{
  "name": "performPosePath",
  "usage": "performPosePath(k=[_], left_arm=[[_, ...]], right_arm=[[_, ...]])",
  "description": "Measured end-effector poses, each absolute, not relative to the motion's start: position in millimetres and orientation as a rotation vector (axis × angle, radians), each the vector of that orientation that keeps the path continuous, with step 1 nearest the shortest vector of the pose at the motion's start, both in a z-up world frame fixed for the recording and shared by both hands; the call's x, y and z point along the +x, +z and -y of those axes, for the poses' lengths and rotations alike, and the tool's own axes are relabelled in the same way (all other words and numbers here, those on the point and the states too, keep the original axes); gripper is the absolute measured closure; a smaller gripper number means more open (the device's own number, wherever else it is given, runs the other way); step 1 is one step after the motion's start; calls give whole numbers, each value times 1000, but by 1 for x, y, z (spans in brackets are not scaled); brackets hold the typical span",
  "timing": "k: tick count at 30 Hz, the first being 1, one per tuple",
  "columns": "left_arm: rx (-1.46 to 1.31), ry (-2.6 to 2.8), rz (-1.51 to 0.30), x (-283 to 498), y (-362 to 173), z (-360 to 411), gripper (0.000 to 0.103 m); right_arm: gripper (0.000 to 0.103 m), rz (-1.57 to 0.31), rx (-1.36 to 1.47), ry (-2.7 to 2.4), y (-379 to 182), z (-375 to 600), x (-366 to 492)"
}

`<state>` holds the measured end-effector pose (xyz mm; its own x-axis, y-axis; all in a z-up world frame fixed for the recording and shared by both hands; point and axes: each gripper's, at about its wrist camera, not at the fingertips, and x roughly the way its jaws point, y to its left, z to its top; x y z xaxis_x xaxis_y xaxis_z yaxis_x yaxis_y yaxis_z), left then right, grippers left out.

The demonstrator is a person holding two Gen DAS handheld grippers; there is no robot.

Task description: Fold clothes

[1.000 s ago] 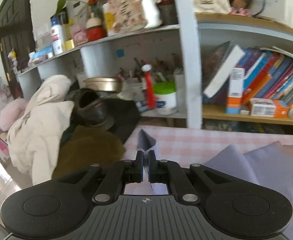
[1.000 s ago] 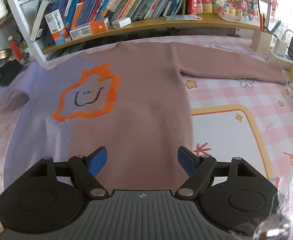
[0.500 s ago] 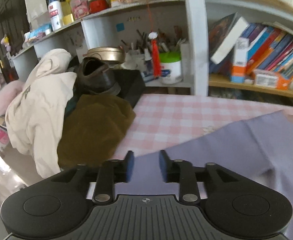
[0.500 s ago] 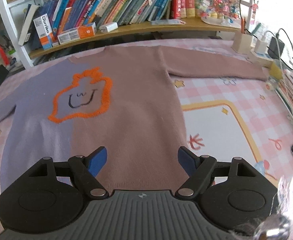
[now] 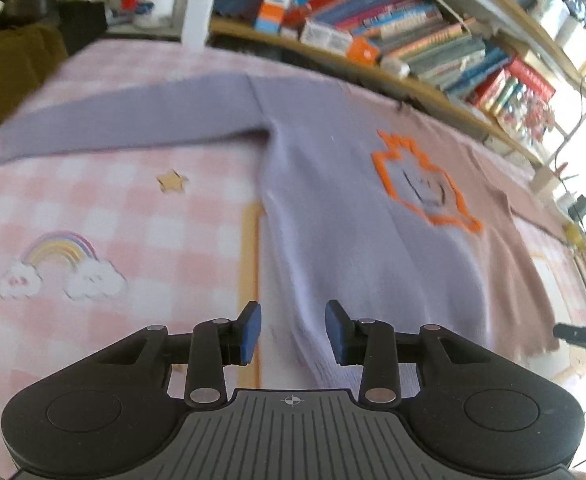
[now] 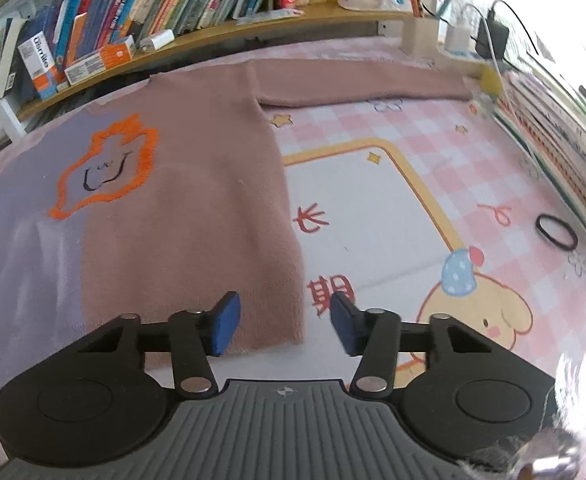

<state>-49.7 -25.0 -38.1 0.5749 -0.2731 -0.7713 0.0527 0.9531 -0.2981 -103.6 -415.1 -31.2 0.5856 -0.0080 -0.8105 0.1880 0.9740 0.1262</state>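
A sweater, lilac (image 5: 353,216) on one half and dusty pink (image 6: 197,200) on the other, lies flat on a pink checked mat with both sleeves spread out. An orange-outlined face sits on its chest. My left gripper (image 5: 293,332) hovers over the hem's lilac corner. It is open, and the fabric edge shows between its blue pads without being pinched. My right gripper (image 6: 284,322) is over the hem's pink corner (image 6: 289,320). Its jaws are closing with that corner between them, and the pads stand apart from the cloth.
A low shelf of books (image 6: 141,12) runs along the mat's far side. A black hair tie (image 6: 556,232) lies on the mat (image 6: 373,200) at the right, near chargers and cables (image 6: 489,36). A brown garment (image 5: 9,64) is heaped at the far left.
My left gripper let go of the lilac sleeve cuff, opened, and swung right and down to the hem. My right gripper slid right to the pink hem corner and its jaws narrowed.
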Motion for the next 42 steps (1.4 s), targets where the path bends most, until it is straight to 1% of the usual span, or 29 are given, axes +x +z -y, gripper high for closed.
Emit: performPosePath(k=[3, 8, 13, 15, 16, 17, 18, 19, 22, 25, 28, 34, 42], left_arm=[[-282, -182, -953, -49, -41, 26, 67], [-305, -164, -979, -46, -46, 28, 67], [-274, -153, -996, -41, -49, 37, 68], [-268, -145, -998, -40, -50, 39, 69], [-268, -143, -997, -39, -50, 40, 71], [-268, -140, -996, -38, -51, 41, 85], [-272, -137, -996, -38, -52, 41, 96], [-280, -132, -996, -38, -53, 41, 99], [-312, -138, -964, -40, -42, 38, 99], [-362, -164, -911, -41, -19, 33, 99], [-338, -165, -878, -40, -10, 36, 99], [-333, -106, -975, -42, -44, 38, 99], [-347, -73, -968, -42, -48, 32, 99]], right_arm=[[76, -936, 289, -126, -31, 430, -105], [79, -937, 366, -107, -35, 435, -102], [88, -962, 328, -81, -44, 425, -99], [94, -961, 296, -78, -46, 422, -99], [96, -960, 289, -77, -46, 421, -99], [96, -958, 284, -77, -46, 421, -99], [97, -957, 279, -77, -47, 421, -99], [97, -956, 271, -74, -46, 420, -98], [99, -939, 270, -45, -37, 417, -98], [99, -873, 312, -7, -9, 422, -101], [99, -826, 308, 1, 7, 424, -103], [99, -959, 240, -38, -39, 418, -102], [98, -975, 226, -34, -43, 416, -104]])
